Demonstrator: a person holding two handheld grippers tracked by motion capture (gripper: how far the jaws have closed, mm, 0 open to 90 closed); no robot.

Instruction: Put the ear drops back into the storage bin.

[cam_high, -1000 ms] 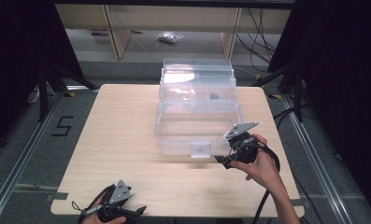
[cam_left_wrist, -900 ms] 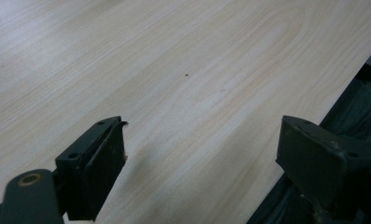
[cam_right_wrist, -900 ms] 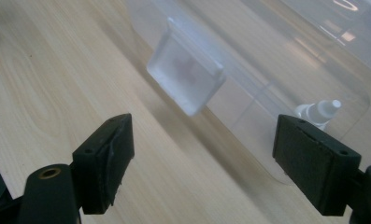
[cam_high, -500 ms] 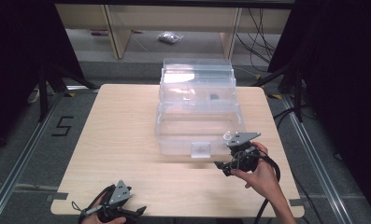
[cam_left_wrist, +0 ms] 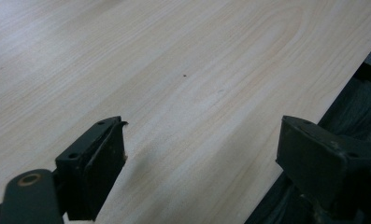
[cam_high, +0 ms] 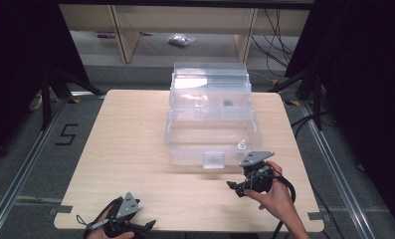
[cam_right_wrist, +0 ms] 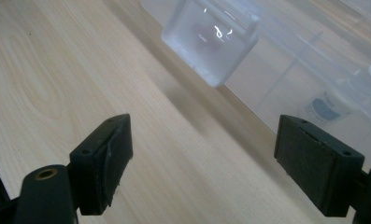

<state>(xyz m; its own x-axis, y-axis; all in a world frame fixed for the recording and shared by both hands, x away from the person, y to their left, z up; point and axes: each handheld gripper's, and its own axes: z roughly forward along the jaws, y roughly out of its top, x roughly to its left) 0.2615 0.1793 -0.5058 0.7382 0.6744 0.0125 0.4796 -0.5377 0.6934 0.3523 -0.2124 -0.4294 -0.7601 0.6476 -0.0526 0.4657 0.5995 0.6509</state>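
A clear plastic storage box (cam_high: 185,130) stands mid-table with its lid (cam_high: 210,79) raised at the back. A frosted latch (cam_high: 214,160) hangs on its front wall. Inside, near the front right corner, stands a small white bottle (cam_high: 242,145). My right gripper (cam_high: 235,187) sits open in a hand just in front of the box's right half, touching nothing. In the right gripper view the latch (cam_right_wrist: 211,39) lies ahead of the wide-apart jaws and the bottle (cam_right_wrist: 330,107) shows through the wall. My left gripper (cam_high: 144,227) rests open at the table's front edge, above bare wood (cam_left_wrist: 183,74).
A small dark item (cam_high: 228,103) lies at the back of the box. The wooden table (cam_high: 130,144) has free room on its left half. Beyond it are shelf legs (cam_high: 118,30), a bag on the floor (cam_high: 181,40) and cables (cam_high: 277,27).
My right gripper has drawn back from the box's front wall toward the person's side of the table. The left gripper has stayed put.
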